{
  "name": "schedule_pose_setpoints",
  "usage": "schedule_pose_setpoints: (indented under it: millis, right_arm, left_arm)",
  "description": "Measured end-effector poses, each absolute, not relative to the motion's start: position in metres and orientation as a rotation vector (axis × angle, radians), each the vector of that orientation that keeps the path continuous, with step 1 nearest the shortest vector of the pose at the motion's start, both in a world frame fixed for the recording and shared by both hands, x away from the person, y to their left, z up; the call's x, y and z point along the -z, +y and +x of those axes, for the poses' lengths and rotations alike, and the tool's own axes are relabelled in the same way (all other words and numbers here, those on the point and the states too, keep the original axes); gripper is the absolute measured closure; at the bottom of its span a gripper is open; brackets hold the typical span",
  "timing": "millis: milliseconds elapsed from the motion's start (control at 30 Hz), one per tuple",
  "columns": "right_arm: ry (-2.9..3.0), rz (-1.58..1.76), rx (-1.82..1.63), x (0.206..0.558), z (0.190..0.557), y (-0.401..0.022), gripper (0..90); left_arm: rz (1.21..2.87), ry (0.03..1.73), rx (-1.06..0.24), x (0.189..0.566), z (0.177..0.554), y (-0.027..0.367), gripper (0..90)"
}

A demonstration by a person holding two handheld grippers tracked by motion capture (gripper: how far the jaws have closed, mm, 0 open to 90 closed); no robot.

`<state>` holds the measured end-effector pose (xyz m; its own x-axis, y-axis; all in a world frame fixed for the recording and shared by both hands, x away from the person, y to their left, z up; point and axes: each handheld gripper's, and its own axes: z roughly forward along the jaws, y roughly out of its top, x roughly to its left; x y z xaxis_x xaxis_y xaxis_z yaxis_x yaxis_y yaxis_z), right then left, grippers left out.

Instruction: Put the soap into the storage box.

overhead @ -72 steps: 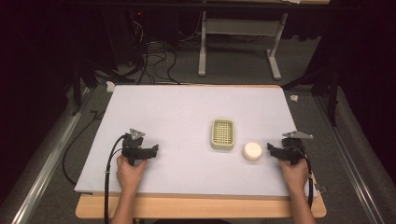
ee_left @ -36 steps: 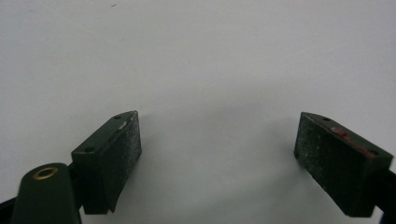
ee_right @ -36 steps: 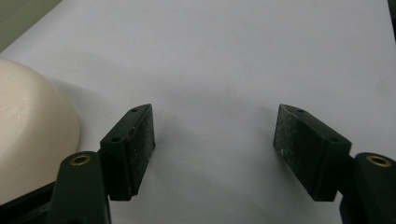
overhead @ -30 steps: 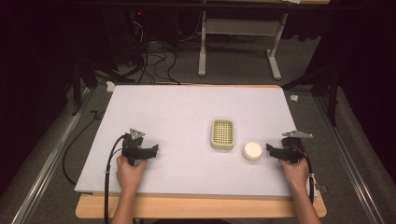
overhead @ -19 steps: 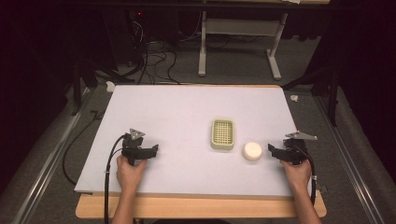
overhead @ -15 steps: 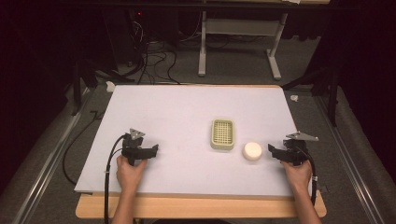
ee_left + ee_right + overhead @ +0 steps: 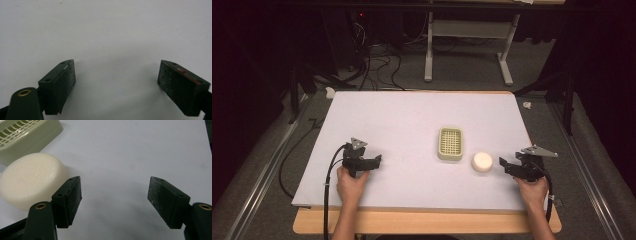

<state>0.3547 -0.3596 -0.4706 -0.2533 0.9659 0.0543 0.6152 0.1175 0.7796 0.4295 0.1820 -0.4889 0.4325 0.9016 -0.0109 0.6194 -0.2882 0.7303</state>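
Soap bar (image 7: 482, 162) sits on the white table sheet (image 7: 412, 120), just beside the green slotted soap dish (image 7: 450, 143), at its 4 o'clock, not in it. Right gripper (image 7: 503, 163) is at the soap's 3 o'clock, near but apart; jaws stand apart and have just been opening, nothing between them. In the right gripper view the soap lies beyond the left jaw. Left gripper (image 7: 378, 160), well apart at 9 o'clock, jaws wide, over bare sheet.
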Motion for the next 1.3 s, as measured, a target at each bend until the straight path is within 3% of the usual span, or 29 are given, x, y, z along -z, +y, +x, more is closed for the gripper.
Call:
schedule_pose_setpoints:
  millis: [1300]
  right_arm:
    - [1.975,1.382,-1.120,0.456,0.309,-0.337,21.1]
  left_arm:
    - [2.018,1.277,-0.541,0.489,0.430,0.182,15.3]
